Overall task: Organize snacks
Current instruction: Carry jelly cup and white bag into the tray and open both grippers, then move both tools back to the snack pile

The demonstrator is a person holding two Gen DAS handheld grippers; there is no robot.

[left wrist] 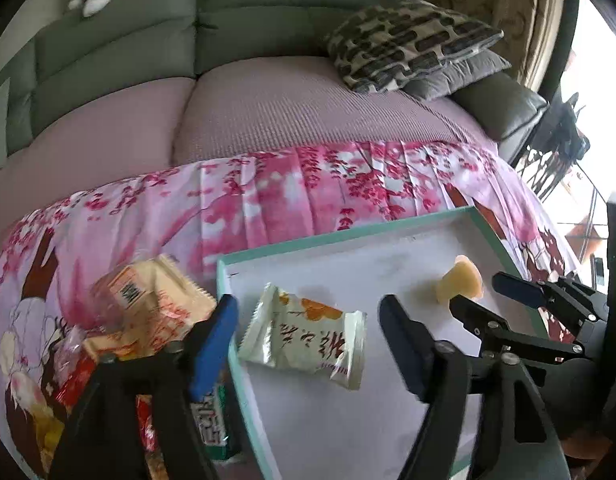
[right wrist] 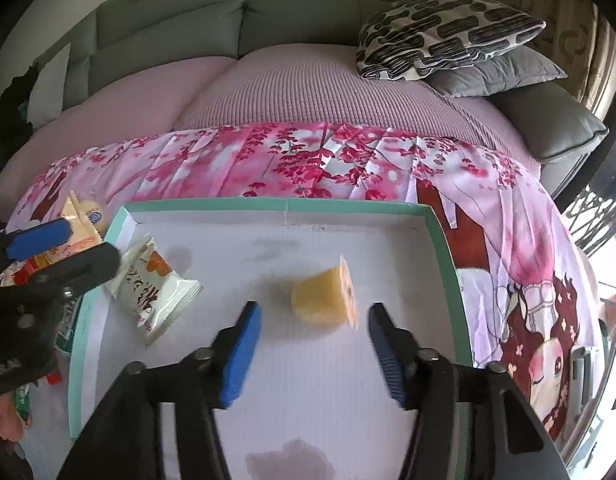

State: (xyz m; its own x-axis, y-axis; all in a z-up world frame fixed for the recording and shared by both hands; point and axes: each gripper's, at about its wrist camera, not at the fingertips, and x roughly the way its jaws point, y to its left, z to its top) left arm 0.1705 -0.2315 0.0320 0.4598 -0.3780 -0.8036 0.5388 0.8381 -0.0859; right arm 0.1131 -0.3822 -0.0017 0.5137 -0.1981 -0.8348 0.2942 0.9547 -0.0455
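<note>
I had both pairs of fingers parted and holding nothing. From the right wrist view, the right gripper [right wrist: 314, 334] stood wide, and the small translucent yellow jelly cup [right wrist: 322, 298] lay on its side just beyond the fingertips, between them in line but touched by neither pad. It rested on the white floor of the shallow, teal-rimmed cardboard tray [right wrist: 442, 240]. I judged the cup light and fairly stiff at its plastic wall, yet slick and apt to roll; I would take it across the body, not by the thin foil lid, which looked fragile.

From the left wrist view, the left gripper [left wrist: 308, 316] was likewise spread, and the white crinkled snack packet with orange fruit print [left wrist: 304, 336] lay between and just below its fingers, free of both pads, inside the tray near its left wall. It looked soft, puffed and light, so a gentle pinch at the middle or a crimped end seam would serve; squeezing hard could crush the contents. It carried large dark Chinese characters, which I could not read with confidence.

Left of the left finger, outside the tray, a heap of loose wrapped snacks [left wrist: 148, 304] sat on the pink blossom-printed cloth [left wrist: 268, 200]; one bore a barcode. Farther off stood the grey sofa [left wrist: 248, 20].
</note>
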